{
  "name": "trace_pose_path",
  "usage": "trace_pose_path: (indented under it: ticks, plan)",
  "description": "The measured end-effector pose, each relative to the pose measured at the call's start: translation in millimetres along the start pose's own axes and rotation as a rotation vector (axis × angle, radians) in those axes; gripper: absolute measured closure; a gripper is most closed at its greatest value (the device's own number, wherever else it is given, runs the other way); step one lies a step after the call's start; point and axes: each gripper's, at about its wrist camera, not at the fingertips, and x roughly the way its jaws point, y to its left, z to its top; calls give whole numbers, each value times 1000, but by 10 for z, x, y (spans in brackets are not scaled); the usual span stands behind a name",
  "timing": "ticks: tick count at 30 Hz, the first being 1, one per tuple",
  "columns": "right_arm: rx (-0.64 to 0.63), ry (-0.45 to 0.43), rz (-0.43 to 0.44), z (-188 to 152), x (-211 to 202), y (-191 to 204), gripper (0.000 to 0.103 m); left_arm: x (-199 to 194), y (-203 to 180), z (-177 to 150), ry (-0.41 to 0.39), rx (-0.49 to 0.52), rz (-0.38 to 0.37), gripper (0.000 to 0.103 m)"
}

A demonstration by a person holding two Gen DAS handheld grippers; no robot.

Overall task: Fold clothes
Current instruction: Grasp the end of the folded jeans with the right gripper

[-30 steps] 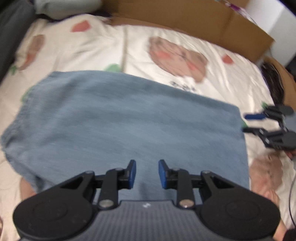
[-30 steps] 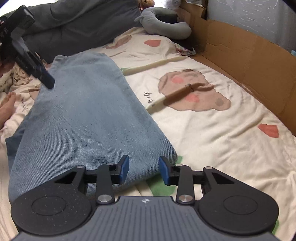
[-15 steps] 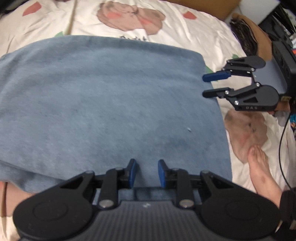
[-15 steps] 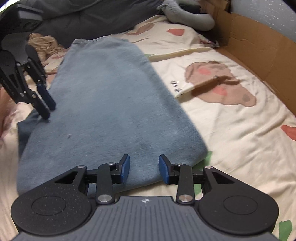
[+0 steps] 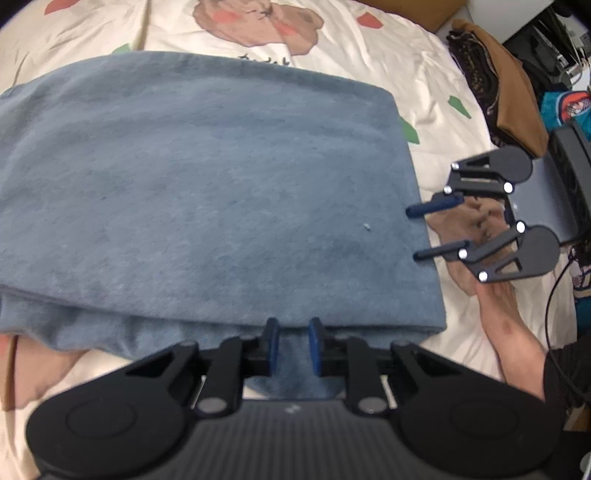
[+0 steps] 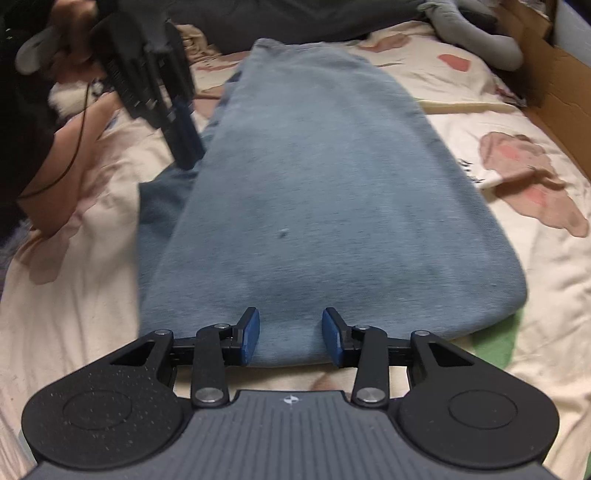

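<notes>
mostly blurred: left gripper (image 5: 291, 345) narrow, right gripper (image 6: 290, 338) wide, both empty at folded blue garment (image 5: 207, 192) edges; underlayer hidden.

**Open bedding on the far side, clutter at the edges**

The folded blue garment (image 5: 207, 192) covers the middle of the bed. Beyond its far edge the cream printed sheet (image 6: 480, 122) lies bare up to a cardboard wall (image 6: 554, 81), which closes that side. A grey cushion (image 6: 476, 33) and dark bedding (image 6: 295, 18) block the head end. On the near side, a bare foot (image 5: 506, 306) lies just beside the garment's corner, with a black cable (image 5: 554, 302) running close to it. A brown cloth pile (image 5: 506, 92) sits at the bed's edge. A narrow strip of sheet is free between garment and foot.
</notes>
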Motion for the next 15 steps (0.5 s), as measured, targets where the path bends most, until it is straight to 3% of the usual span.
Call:
trace_pose_path:
  ticks: [10,15]
  plan:
    - [-38,19,76,5,24,212,62,129,-84,-49,102,33,-30,88]
    - [-28,17,90,-2,5,237,71,255,-100,-105,137,28,-15,88]
